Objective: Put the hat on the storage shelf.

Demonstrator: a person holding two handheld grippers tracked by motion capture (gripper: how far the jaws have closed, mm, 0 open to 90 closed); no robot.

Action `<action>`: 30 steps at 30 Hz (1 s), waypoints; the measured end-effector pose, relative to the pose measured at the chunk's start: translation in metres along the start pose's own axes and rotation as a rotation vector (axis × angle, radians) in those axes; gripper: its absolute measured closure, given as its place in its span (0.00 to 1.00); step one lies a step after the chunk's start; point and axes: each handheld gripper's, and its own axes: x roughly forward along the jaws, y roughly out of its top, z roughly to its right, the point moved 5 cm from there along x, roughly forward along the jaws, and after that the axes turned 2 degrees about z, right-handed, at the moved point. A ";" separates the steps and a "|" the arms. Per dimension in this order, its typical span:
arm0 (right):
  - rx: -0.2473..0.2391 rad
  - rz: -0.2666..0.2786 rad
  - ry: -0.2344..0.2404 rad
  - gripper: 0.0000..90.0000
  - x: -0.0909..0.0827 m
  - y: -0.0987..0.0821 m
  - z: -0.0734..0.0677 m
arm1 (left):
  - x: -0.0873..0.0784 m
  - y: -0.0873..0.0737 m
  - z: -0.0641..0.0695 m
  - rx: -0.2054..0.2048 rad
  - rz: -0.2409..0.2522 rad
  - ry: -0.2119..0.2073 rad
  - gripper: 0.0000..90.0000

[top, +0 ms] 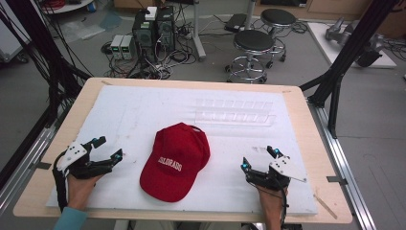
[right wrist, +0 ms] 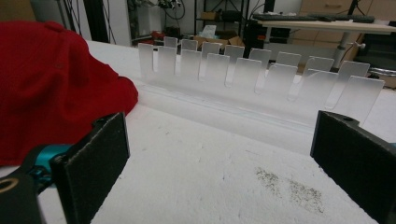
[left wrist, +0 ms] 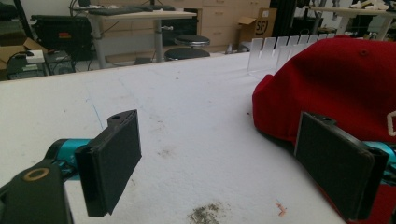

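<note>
On white foam sheet (top: 143, 110): red cap (top: 176, 160), clear rack (top: 234, 111). Flanking it, left gripper (top: 109, 147) and right gripper (top: 259, 159), both spread wide, empty. Beyond, stools (top: 253, 45), computers (top: 153, 28), cables.

Red baseball cap (top: 176, 160), white "COLORADO" lettering on its front, resting crown-up on the bench's white mat (top: 124, 120), brim toward the near edge.

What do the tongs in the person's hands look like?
Both tongs, left and right, are black with flat dark pads, bright blue bits near the tips and a grey three-cornered plate on top. Black cables trail back. A teal sleeve covers the left arm.
</note>
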 end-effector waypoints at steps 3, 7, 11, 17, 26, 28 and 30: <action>0.006 0.002 0.002 0.04 0.000 0.000 0.000 | 0.000 0.002 0.001 -0.007 -0.006 -0.003 0.16; 0.009 -0.001 0.003 0.04 0.000 0.000 0.000 | -0.002 0.011 0.006 0.003 -0.004 -0.021 0.17; 0.004 -0.003 0.005 0.04 0.000 0.000 0.000 | -0.005 0.021 0.015 0.005 -0.020 -0.053 0.16; 0.003 -0.006 0.005 0.04 0.001 0.000 0.001 | -0.008 0.042 0.032 0.017 -0.017 -0.089 0.16; 0.014 -0.007 0.004 0.04 0.001 0.000 0.001 | 0.001 0.070 0.058 0.022 -0.060 -0.164 0.16; 0.013 -0.007 0.005 0.04 0.001 0.000 0.001 | 0.004 0.074 0.066 0.017 -0.069 -0.193 0.16; 0.011 -0.006 0.004 0.04 0.001 0.000 0.001 | 0.007 0.077 0.074 0.031 -0.082 -0.212 0.16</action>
